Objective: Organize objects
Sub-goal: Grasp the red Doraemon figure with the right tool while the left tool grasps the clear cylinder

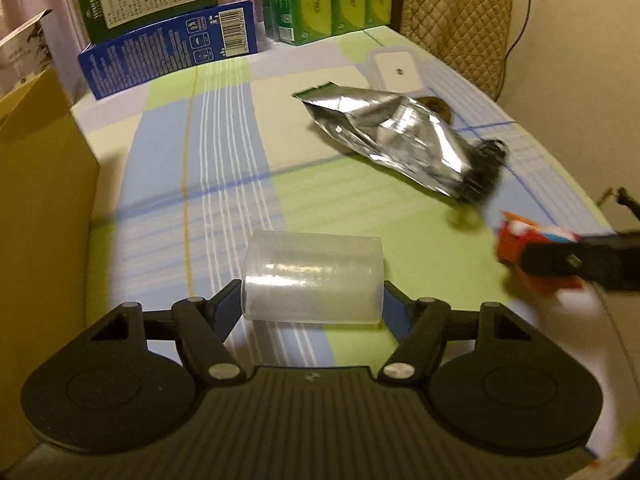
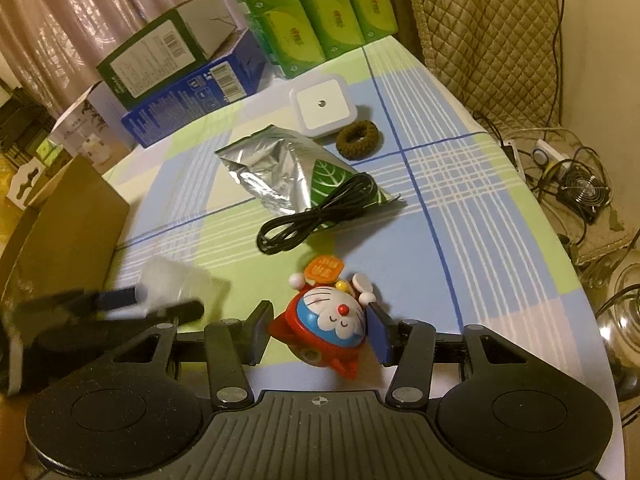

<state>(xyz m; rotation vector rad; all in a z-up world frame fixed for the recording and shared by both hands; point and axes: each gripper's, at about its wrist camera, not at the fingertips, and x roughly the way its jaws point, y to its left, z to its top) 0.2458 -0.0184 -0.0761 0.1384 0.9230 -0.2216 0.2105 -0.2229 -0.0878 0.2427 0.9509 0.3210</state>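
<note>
My left gripper (image 1: 313, 296) is shut on a clear plastic cup (image 1: 313, 278), held sideways above the checked tablecloth; it also shows blurred in the right wrist view as the cup (image 2: 176, 282). My right gripper (image 2: 318, 326) is shut on a red and blue cartoon cat toy (image 2: 326, 324), seen blurred at the right edge of the left wrist view as the toy (image 1: 524, 248). A silver foil bag (image 2: 276, 168) lies mid-table with a coiled black cable (image 2: 316, 212) on its near end. A brown hair tie (image 2: 357, 139) and a white square night light (image 2: 322, 105) lie behind it.
A brown cardboard box (image 1: 36, 216) stands at the left table edge. Blue and green cartons (image 1: 168, 44) and green tissue packs (image 1: 324, 0) line the far end. A quilted chair (image 2: 488, 32) is at the right, with cables and a fan (image 2: 584, 192) on the floor.
</note>
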